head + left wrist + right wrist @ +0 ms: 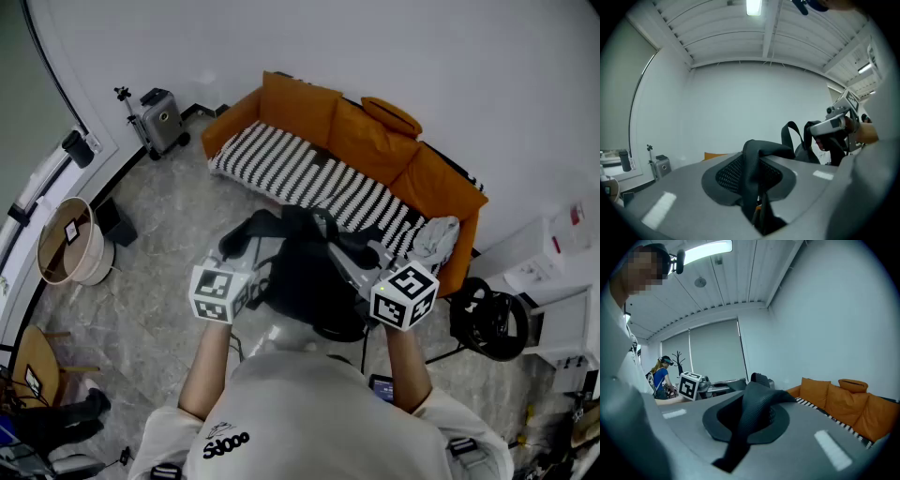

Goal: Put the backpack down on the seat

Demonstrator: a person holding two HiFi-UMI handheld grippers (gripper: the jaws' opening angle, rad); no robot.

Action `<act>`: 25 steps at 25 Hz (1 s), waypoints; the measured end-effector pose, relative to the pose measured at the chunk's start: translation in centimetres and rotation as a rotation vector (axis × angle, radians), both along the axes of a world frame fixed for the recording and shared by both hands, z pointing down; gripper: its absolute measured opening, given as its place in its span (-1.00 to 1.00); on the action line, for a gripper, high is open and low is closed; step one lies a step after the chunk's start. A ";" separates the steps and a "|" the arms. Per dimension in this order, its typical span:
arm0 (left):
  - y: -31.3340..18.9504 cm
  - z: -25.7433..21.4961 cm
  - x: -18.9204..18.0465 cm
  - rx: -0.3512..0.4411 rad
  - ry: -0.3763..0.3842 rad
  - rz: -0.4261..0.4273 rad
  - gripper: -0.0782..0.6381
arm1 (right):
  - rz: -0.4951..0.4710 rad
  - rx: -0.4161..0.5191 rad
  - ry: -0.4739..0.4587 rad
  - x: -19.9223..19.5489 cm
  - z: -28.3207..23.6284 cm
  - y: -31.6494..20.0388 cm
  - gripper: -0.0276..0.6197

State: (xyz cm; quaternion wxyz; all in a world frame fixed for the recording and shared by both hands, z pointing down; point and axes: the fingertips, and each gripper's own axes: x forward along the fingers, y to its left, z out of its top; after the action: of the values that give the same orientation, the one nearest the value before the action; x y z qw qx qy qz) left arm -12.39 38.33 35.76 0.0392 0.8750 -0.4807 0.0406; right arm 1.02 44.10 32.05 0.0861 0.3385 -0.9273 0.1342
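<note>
now backpack strap (761,151) in left gripper (757,183) jaws; right gripper (746,425) likewise

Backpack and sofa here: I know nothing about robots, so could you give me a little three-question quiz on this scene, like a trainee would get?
1. Choose one: what do the left gripper and the right gripper each clamp? A) a backpack strap B) a bottle C) nothing
2. True or false: the backpack rests on the sofa.
3. Fill in: the blanket on the sofa seat is black-and-white ____.
Key: 1 A. 2 False; it hangs from the grippers. 3 striped.
</note>
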 end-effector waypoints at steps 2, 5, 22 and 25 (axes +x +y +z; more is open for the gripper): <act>-0.1 0.1 0.1 -0.002 -0.001 0.001 -0.58 | -0.001 0.000 0.005 0.1 0.2 -0.2 -0.89; -0.2 0.3 0.4 -0.006 -0.005 0.002 -0.58 | 0.000 0.000 0.011 0.3 0.4 -0.4 -0.89; -2.9 1.3 5.1 -0.031 0.015 -0.049 -0.58 | -0.051 -0.002 -0.043 5.6 1.0 -3.4 -0.88; -3.5 1.3 6.3 -0.024 0.018 -0.067 -0.58 | -0.072 0.007 -0.034 6.8 1.2 -4.0 -0.88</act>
State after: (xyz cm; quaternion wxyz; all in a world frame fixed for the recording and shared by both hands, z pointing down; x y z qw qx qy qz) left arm -6.06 34.84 37.02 0.0553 0.8583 -0.5087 0.0374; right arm 7.79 40.07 33.24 0.0738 0.3027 -0.9408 0.1334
